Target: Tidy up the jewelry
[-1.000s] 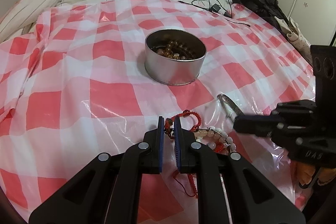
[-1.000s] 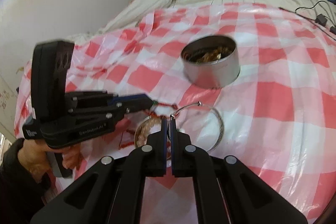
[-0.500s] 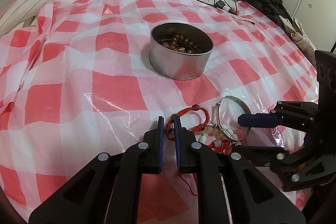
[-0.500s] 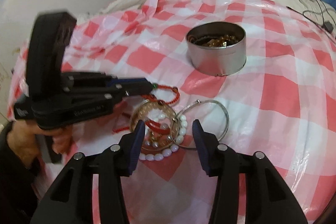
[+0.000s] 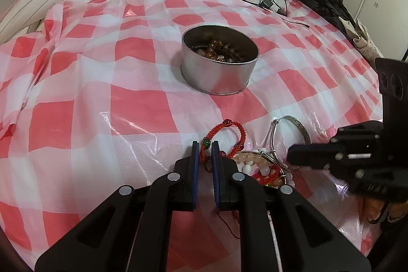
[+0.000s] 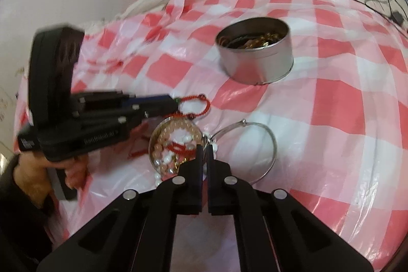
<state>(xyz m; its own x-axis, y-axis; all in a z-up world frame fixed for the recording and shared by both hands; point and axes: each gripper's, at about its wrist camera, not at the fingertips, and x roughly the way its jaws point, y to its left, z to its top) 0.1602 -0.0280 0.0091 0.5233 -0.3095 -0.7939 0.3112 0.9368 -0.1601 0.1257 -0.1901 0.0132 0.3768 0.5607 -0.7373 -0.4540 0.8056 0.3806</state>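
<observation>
Apparently the left gripper [image 5: 204,151] is clenched on the red cord bracelet [image 5: 227,134] to lift it free, while the right gripper [image 6: 203,153], closed on the silver bangle [image 6: 270,142], keeps the tangled pile down on the checkered cloth [image 5: 107,119] near its front edge.

Right tool [image 6: 204,148] nearly closed at the bangle [image 6: 255,144] where it meets the bead pile [image 6: 173,144]; grip on it unclear. Left tool [image 6: 176,103] pinches the red cord bracelet [image 6: 199,106], loop hanging past its tips. Tin [image 6: 257,60] sits well beyond on the checked sheet [image 6: 331,106], beads inside.
</observation>
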